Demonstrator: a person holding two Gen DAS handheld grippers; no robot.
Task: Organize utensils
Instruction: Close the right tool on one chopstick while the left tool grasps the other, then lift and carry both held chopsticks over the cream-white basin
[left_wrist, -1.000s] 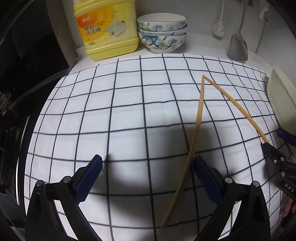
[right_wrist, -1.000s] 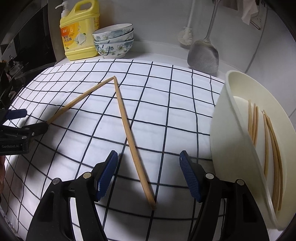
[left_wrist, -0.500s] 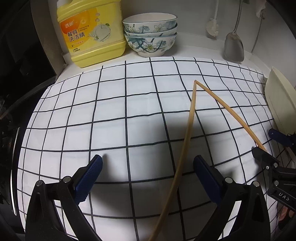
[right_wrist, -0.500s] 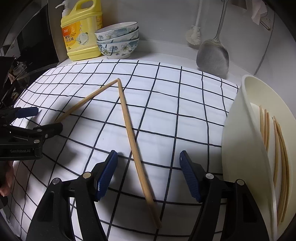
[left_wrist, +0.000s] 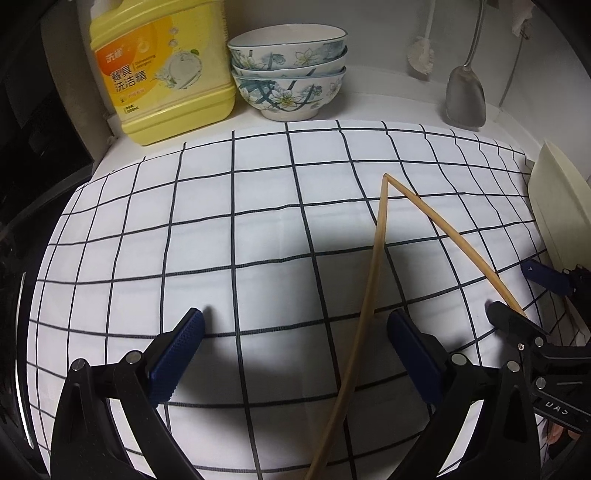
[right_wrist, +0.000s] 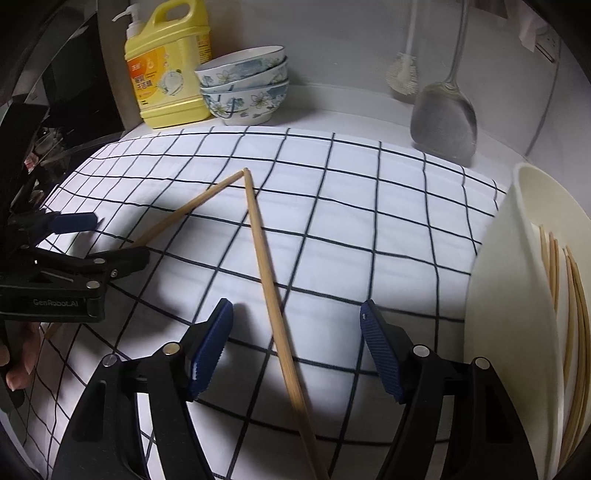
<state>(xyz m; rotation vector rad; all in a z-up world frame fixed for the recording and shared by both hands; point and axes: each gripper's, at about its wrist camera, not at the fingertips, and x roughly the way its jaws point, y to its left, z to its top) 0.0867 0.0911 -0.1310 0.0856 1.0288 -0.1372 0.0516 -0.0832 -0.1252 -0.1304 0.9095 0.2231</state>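
Chopsticks are lying on a big white cloth w/ dark grid lines (left_wrist: 258, 221), two of them, tips touching at the far end like a V. One chopstick (left_wrist: 373, 288) is running down btwn the blue pads of the left gripper (left_wrist: 293, 345), not touched by them; its near end is cut off at the bottom edge. The other chopstick (right_wrist: 271, 291) is lying btwn the pads of the right gripper (right_wrist: 297, 339), also not touched. Both grippers are standing wide apart, holding nothing. At the right, a cream tub (right_wrist: 517, 314) is holding more sticks (right_wrist: 574, 317); can't count them, partly hidden by its wall. At the back, a yellow soap jug (left_wrist: 159, 70), three flowery bowls (left_wrist: 288, 74) stacked, a metal spatula (right_wrist: 443, 122) hanging. Left side is dark & hard to make out.
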